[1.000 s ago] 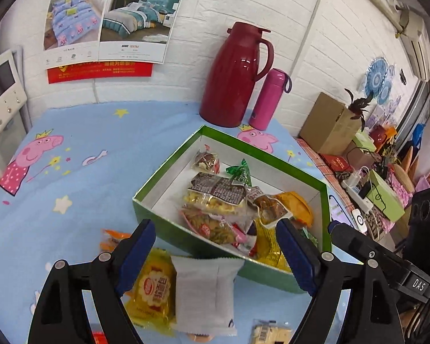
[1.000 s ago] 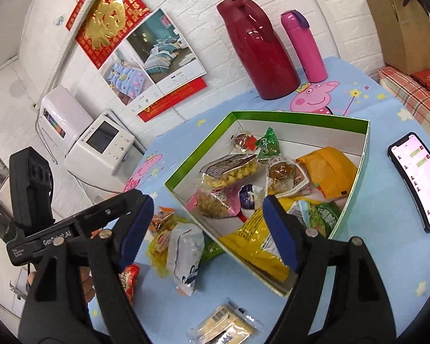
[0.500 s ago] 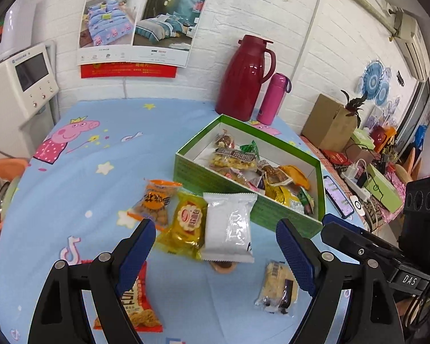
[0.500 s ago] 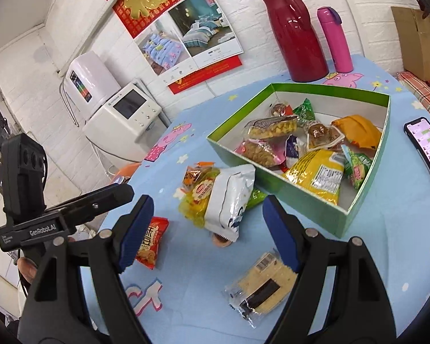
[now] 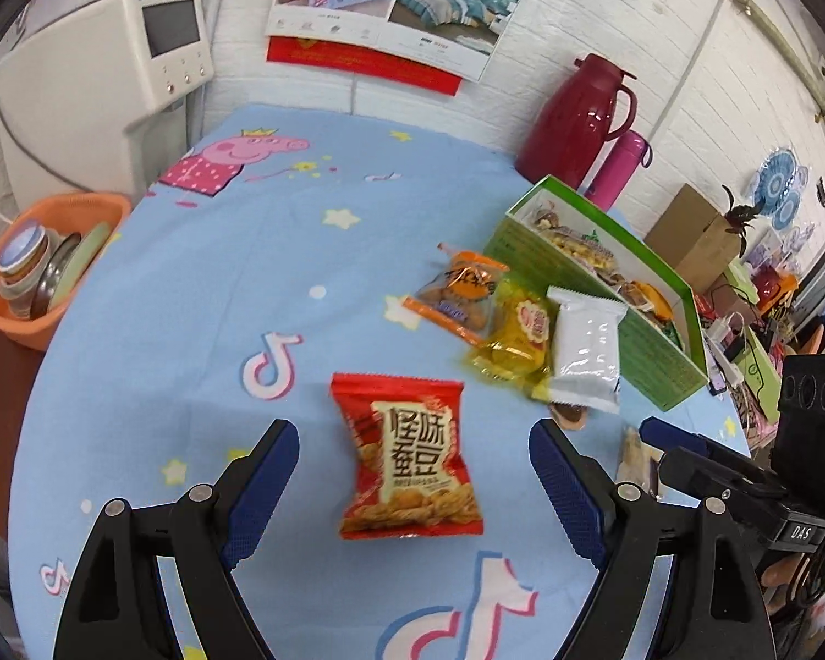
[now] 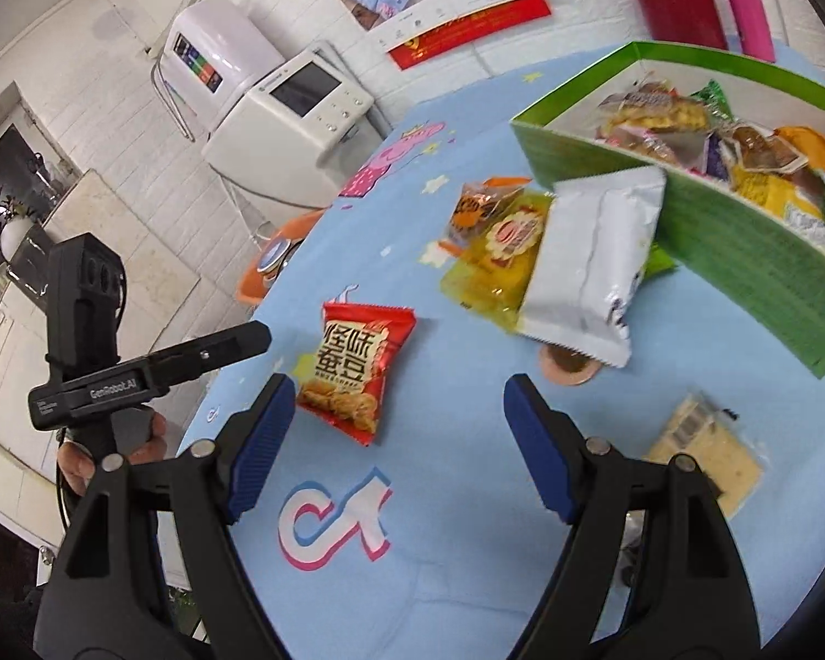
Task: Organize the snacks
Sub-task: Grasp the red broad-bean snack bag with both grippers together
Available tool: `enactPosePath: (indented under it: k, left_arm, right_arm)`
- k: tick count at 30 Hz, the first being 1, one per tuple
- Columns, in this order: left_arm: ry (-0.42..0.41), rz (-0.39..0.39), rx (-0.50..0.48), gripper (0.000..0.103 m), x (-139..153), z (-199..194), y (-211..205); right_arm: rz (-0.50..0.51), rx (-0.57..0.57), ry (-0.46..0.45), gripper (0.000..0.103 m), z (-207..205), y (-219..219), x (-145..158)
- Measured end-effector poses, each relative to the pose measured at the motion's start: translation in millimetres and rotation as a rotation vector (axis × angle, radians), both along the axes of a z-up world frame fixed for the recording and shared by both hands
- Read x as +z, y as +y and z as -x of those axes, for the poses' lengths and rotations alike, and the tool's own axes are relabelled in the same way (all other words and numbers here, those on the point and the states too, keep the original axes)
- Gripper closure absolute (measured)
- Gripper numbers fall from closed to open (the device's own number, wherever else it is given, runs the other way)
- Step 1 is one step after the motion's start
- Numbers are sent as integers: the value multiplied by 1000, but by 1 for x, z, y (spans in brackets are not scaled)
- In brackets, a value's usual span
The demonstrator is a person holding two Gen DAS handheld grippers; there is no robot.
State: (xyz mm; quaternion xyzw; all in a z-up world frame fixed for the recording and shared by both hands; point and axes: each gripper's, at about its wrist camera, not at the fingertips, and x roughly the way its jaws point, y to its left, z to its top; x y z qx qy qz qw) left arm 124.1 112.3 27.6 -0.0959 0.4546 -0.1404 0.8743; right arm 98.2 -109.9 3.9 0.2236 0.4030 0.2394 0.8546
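Though blurry: ~5 loose snack pkts (image 6: 588, 264), 1 box (image 6: 742, 242).

Bright, even indoor light in both views, with soft, faint shadows under packets on the table (image 5: 203, 297). Glare on the red thermos (image 5: 572, 126) and on the white packet (image 6: 594, 253). Strong fisheye bending toward the frame edges, black vignette in the corners. Slight motion blur on packets near the green box (image 5: 594, 297); sharp near the centre.

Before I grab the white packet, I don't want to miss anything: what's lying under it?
The white packet overlaps a yellow packet, and a round brown snack pokes out beneath. How far either extends underneath is covered.
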Motion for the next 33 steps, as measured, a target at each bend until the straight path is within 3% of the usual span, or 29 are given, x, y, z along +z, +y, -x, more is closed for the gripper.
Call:
enactPosePath:
  k: [7,13,15,19,23,26,33]
  left_arm:
    - [52,52,-29,23,-31,22,15]
    - [77,197,-15,25,-52,52,15]
    - [93,242,-19,40,-57,55,11]
    - [109,270,20,43,-67,46,8]
    - [121,329,81,46,-74,34,20]
    - [107,330,107,50,-75,30,28]
    - [105,327,113,55,-75,24,36]
  right_arm:
    - [37,111,24,25,-31,36,-8]
    - [68,183,-2,26,-82,64,-2]
    - [77,204,9,27,-98,76,-7]
    - [87,231,60,31,-119,88,-26]
    - [62,244,113,44,-109,79,-40]
    - [-27,229,150,58,-89,63,-43]
    - [34,272,126,59,-55,66,-38]
